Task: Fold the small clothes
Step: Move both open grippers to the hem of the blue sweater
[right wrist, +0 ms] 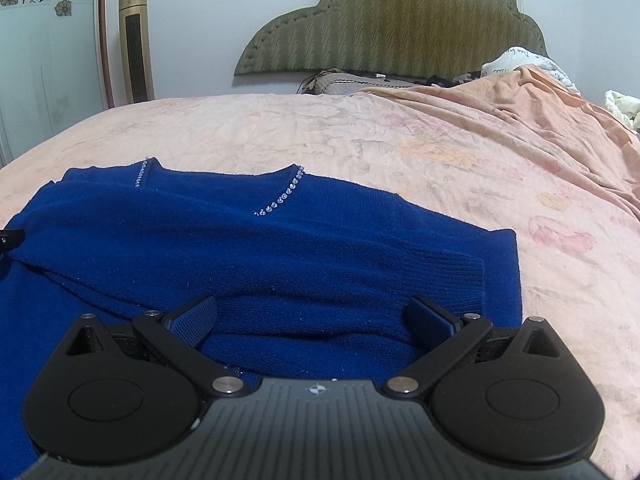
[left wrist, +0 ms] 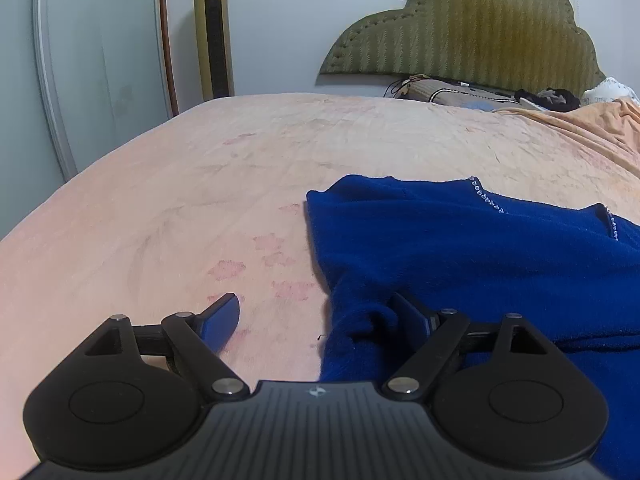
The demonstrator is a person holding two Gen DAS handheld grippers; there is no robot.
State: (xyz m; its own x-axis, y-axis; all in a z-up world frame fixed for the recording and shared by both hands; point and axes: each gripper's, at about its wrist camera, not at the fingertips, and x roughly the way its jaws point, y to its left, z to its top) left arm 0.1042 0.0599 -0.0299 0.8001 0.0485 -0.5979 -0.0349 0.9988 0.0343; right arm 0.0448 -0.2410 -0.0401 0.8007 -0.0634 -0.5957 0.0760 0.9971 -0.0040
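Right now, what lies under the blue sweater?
The blue sweater lies on the pink floral bedspread, one sleeve folded across its body. What the sweater covers cannot be seen.

left gripper point(left wrist: 320, 312) & right gripper point(right wrist: 316, 314) both tilted downward, jaws spread wide, nothing pinched btwn pads.

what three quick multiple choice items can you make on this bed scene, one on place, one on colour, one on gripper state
1. Where does the sweater lie?
A. on the floor
B. on the pink bedspread
C. over the headboard

2. What colour is the sweater?
A. red
B. grey
C. deep blue

3. How is the right gripper?
A. open above the sweater
B. shut on a sleeve
C. shut on a pillow

Key: 1 B, the knit is spread on the bedspread; 2 C, it is blue with beads at the neckline; 3 A, both fingers stand wide apart.
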